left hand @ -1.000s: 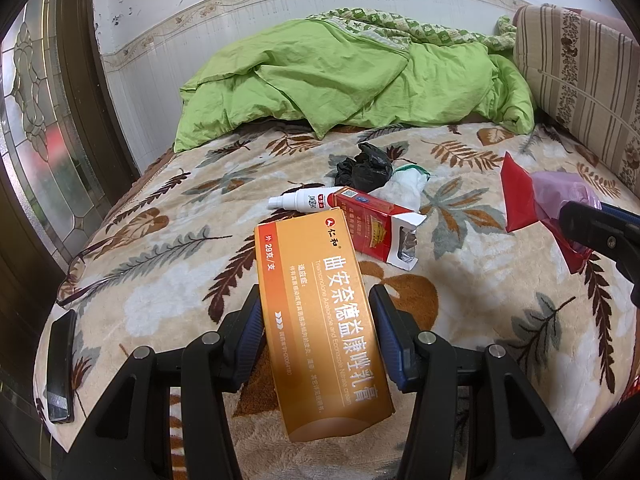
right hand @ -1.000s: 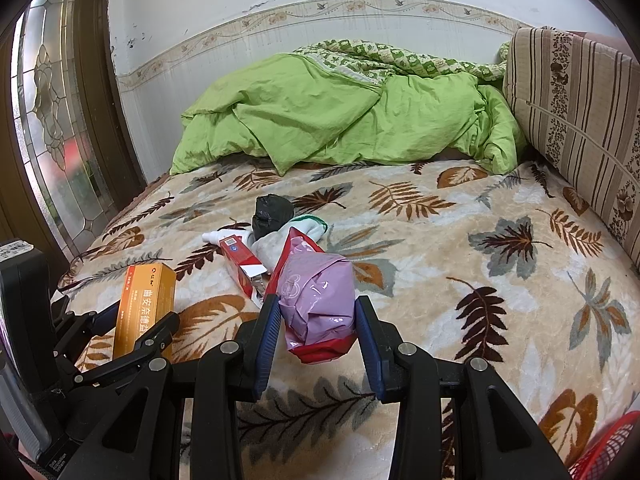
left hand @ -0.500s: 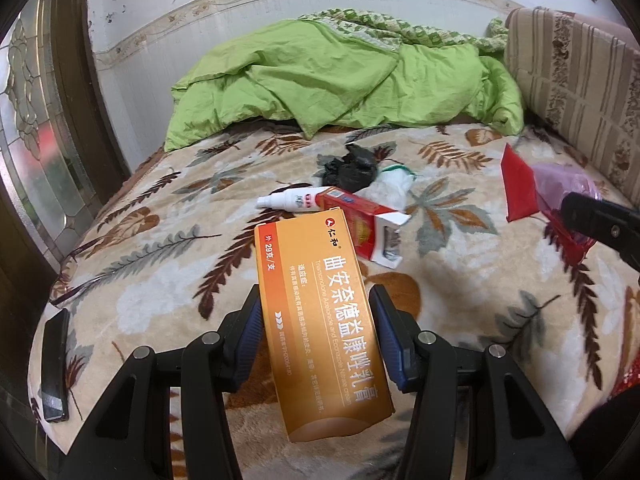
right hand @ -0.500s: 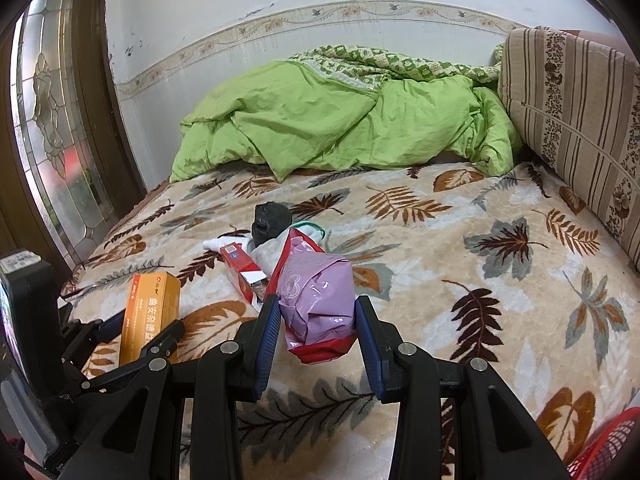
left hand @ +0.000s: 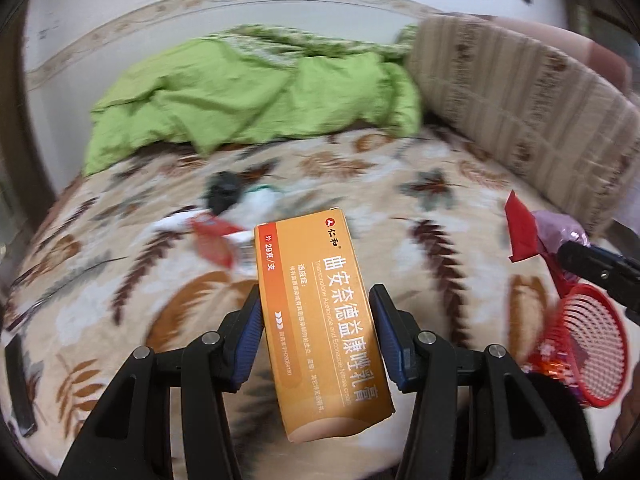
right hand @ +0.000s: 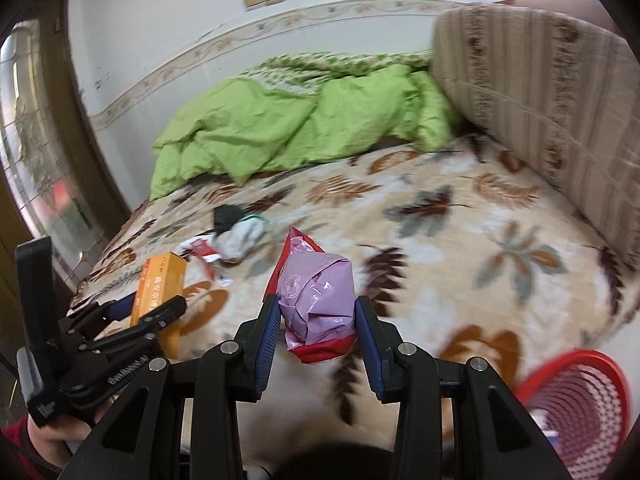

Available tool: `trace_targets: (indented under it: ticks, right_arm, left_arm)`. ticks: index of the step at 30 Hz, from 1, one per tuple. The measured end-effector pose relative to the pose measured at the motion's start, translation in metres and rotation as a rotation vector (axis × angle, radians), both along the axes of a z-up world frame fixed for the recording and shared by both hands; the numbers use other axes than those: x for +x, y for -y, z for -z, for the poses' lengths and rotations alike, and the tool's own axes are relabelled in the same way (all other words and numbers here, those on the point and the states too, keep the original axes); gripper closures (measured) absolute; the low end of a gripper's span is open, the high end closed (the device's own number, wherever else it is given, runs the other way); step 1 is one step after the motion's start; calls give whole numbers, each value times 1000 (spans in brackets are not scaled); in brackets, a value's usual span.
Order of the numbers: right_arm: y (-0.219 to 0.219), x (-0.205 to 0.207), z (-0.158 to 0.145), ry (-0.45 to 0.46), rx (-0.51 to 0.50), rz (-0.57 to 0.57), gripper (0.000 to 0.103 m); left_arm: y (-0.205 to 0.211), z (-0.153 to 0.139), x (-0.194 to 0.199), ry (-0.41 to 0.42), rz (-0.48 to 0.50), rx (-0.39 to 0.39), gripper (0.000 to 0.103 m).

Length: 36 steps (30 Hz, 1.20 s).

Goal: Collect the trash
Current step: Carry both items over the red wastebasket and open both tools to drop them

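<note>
My left gripper point(left hand: 316, 316) is shut on an orange medicine box point(left hand: 320, 312) and holds it above the bed; the box also shows in the right wrist view point(right hand: 160, 284). My right gripper point(right hand: 316, 320) is shut on a pink plastic bag with a red wrapper point(right hand: 316, 296), also seen in the left wrist view point(left hand: 536, 236). A red mesh trash basket point(left hand: 588, 328) stands at the bed's near right corner, below the right gripper point(right hand: 580, 408). Left on the bed are a red box point(left hand: 212, 240), a white tube, crumpled white paper point(right hand: 240, 236) and a black wad point(left hand: 224, 192).
A green quilt point(left hand: 248, 104) is heaped at the bed's far end. A striped headboard cushion point(left hand: 520, 112) runs along the right. A dark phone point(left hand: 20, 392) lies at the bed's left edge. A glass door point(right hand: 36, 160) is on the left.
Both grippers have pulled back and swung right with their loads. The red basket has come into view at lower right in both views. The view is motion-blurred.
</note>
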State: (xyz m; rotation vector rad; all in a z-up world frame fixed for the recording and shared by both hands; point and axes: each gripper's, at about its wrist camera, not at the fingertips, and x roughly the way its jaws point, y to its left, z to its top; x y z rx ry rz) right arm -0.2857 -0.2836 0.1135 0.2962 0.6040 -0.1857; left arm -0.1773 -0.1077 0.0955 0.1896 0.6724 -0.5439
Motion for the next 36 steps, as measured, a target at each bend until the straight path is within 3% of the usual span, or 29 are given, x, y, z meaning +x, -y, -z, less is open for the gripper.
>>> trace_targets:
  ticks: [10, 16, 21, 24, 31, 36]
  right_arm:
    - [88, -97, 5, -48, 31, 271, 62]
    - [123, -149, 13, -77, 42, 399, 62]
    - [140, -173, 26, -105, 59, 459, 61]
    - [146, -182, 34, -128, 77, 478, 59]
    - [150, -186, 27, -100, 79, 481, 54]
    - [133, -156, 15, -64, 76, 398, 53]
  left_arm:
    - [97, -21, -63, -90, 355, -47, 52]
    - [165, -16, -107, -190, 551, -31, 52]
    - [209, -1, -135, -225, 650, 15, 51]
    - [219, 4, -137, -246, 657, 26, 38]
    - [194, -7, -115, -246, 580, -10, 38]
    - [162, -11, -84, -234, 468, -19, 38]
